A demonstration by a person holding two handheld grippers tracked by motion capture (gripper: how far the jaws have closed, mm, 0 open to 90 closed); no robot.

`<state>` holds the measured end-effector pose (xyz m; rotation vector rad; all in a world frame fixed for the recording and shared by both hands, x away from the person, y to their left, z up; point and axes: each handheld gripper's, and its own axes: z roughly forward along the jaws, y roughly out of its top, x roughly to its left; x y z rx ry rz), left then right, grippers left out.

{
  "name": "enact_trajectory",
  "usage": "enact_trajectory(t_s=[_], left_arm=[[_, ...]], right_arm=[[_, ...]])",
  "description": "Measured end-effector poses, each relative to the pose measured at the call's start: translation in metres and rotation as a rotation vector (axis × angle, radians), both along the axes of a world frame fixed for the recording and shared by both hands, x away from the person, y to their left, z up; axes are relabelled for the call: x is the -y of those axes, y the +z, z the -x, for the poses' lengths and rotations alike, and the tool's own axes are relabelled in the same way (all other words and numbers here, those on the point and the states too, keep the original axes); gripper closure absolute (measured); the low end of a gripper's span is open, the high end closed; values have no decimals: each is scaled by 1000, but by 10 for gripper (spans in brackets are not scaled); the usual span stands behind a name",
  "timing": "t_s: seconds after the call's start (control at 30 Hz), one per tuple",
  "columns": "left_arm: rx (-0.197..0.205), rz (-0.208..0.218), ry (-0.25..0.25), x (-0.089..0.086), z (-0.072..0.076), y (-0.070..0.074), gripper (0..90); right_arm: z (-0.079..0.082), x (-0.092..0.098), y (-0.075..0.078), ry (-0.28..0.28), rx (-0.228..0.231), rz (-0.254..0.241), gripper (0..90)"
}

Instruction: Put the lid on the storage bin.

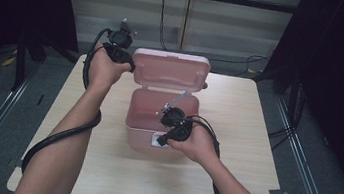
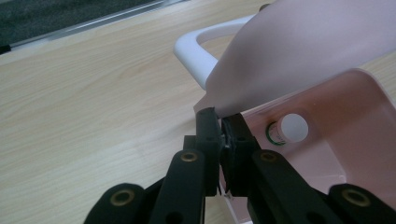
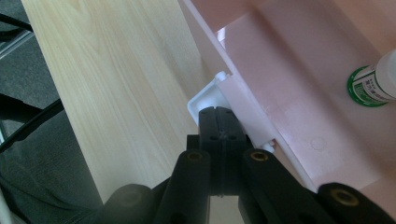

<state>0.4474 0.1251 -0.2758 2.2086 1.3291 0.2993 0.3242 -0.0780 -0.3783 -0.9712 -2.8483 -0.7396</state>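
Propping the hinged lid (image 1: pixel 171 69) of the pink plastic box (image 1: pixel 144 123) upright at mid-table, the left gripper (image 1: pixel 125 62) pinches its edge; the right gripper (image 1: pixel 168 138), clenched, steadies the front white latch (image 1: pixel 159 140). Left gripper view: pads nip the lid's rim above a small white bottle (image 2: pixel 288 129). Right gripper view: closed jaws rest on the latch, seemingly bracing the box.

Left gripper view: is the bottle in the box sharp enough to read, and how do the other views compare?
Left gripper view: bottle soft, label unreadable, lid blurred up close. Right gripper view: bottle clearer, print still illegible. High view: box evenly lit, surroundings dark.
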Motion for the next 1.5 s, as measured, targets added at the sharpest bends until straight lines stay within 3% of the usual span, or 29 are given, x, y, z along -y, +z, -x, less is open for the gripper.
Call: enact_trajectory(t_s=[0.73, 0.8, 0.87, 0.9, 1.13, 1.33, 1.5], left_arm=[[-2, 9, -19, -3, 9, -2, 862], [-4, 6, -18, -4, 11, -2, 900], [-19, 46, -25, -5, 13, -3, 900], [-7, 52, -30, -6, 15, -3, 900], [-26, 38, -26, -13, 14, -1, 900], [-34, 38, 7, -28, 4, 5, 900], [-26, 65, 26, -33, -14, 22, 900]], right_arm=[[-1, 1, 0, -2, -5, -9, 900], [-1, 1, 0, -4, -6, -10, 900], [-1, 1, 0, -5, -4, -12, 900], [-1, 1, -1, -5, -3, -16, 900], [-1, 1, 0, -4, 0, -8, 900], [-1, 1, 0, -2, -2, -12, 900], [-1, 2, -1, -1, -5, -20, 900]])
